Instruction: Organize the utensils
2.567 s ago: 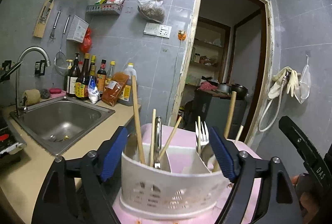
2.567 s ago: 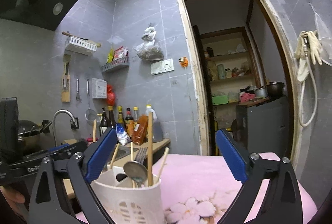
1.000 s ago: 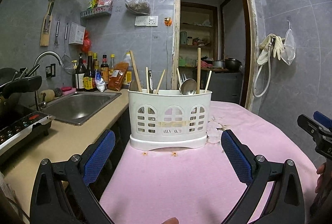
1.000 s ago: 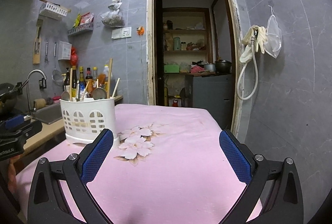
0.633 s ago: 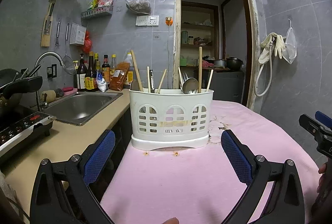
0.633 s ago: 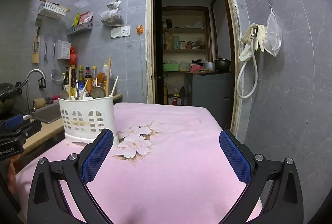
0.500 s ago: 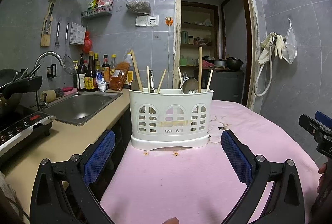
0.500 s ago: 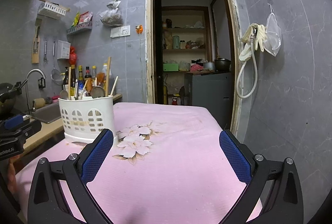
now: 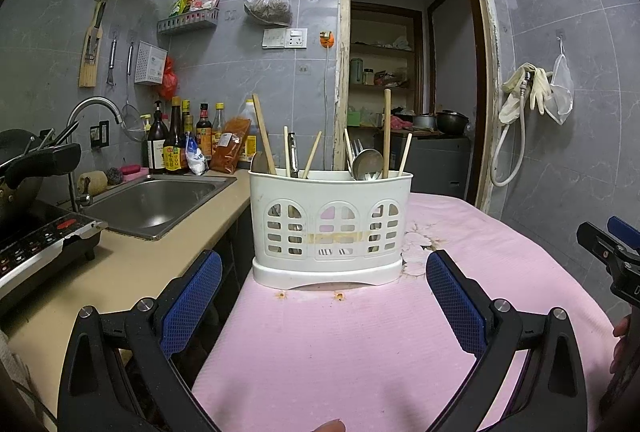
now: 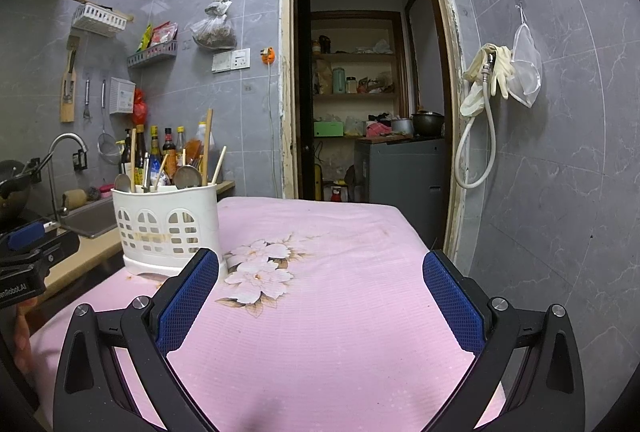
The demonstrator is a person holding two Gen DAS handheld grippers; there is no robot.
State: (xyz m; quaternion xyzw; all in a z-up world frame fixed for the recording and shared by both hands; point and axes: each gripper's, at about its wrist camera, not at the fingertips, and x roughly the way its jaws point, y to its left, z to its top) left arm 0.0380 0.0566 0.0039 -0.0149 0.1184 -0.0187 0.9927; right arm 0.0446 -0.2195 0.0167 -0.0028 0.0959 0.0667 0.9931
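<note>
The white utensil holder (image 9: 330,228) now stands alone on the pink tablecloth (image 9: 360,344), full of chopsticks (image 9: 264,139) and spoons (image 9: 367,164). The left gripper (image 9: 326,296) has backed away from it, jaws wide and empty. The right gripper (image 10: 320,296), beside the holder, is wide too. The sorting looks done.

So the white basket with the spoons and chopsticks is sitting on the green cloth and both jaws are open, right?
Nearly. The cloth is pink, not green, as the left wrist view shows. The rest holds: the white basket with spoons and chopsticks sits on it, and the left gripper and right gripper both have open jaws.
</note>
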